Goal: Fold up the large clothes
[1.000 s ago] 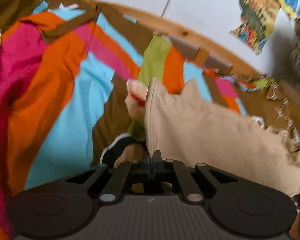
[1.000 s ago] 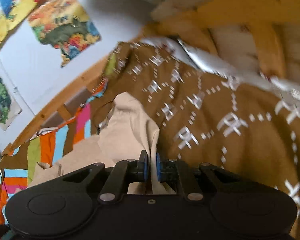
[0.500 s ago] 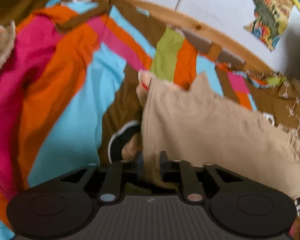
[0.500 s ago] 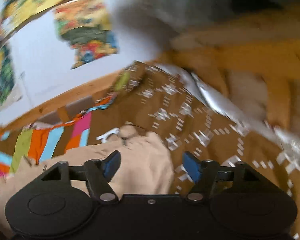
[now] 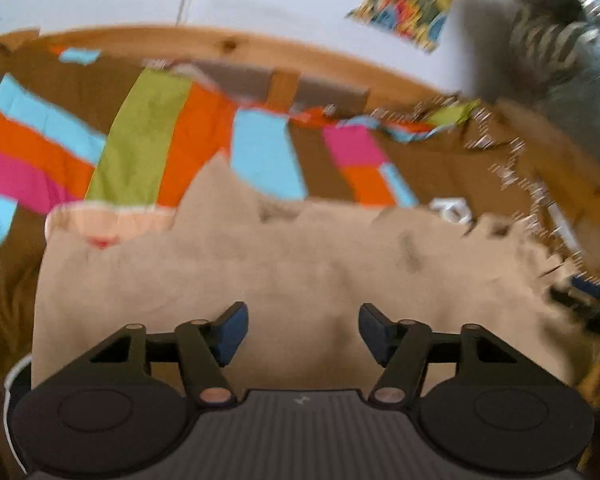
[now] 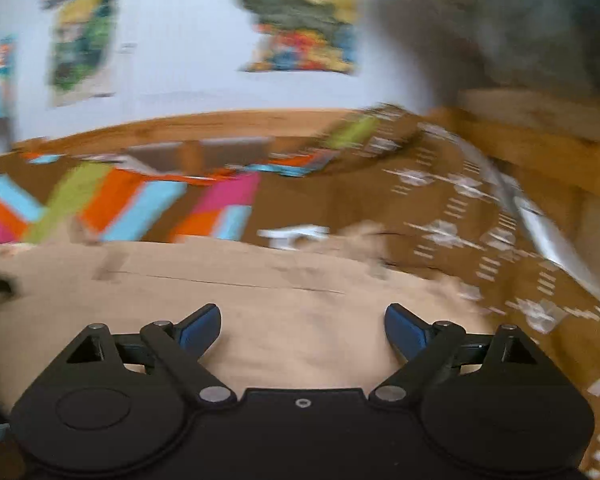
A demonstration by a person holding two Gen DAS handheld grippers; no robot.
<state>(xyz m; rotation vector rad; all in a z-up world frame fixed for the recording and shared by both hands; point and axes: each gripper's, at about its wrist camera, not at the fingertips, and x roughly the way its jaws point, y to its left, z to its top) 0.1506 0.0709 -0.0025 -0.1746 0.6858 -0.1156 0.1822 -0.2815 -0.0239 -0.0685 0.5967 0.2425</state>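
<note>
Garment (image 5: 300, 264) flat; fingertip (image 5: 112, 222) only left view.

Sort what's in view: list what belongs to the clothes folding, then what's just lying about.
Belongs to the job:
beige garment, spread on the bed
left gripper, open above it
right gripper, open above it

Just lying about:
striped patchwork bedspread
brown patterned blanket
wooden bed frame
posters on the wall

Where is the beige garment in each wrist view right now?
Left wrist: beige garment fills the lower middle, beyond the open left tool.
Right wrist: it spans lower left to centre, beyond the open right tool.
Shared landmark: wooden bed rail.
</note>
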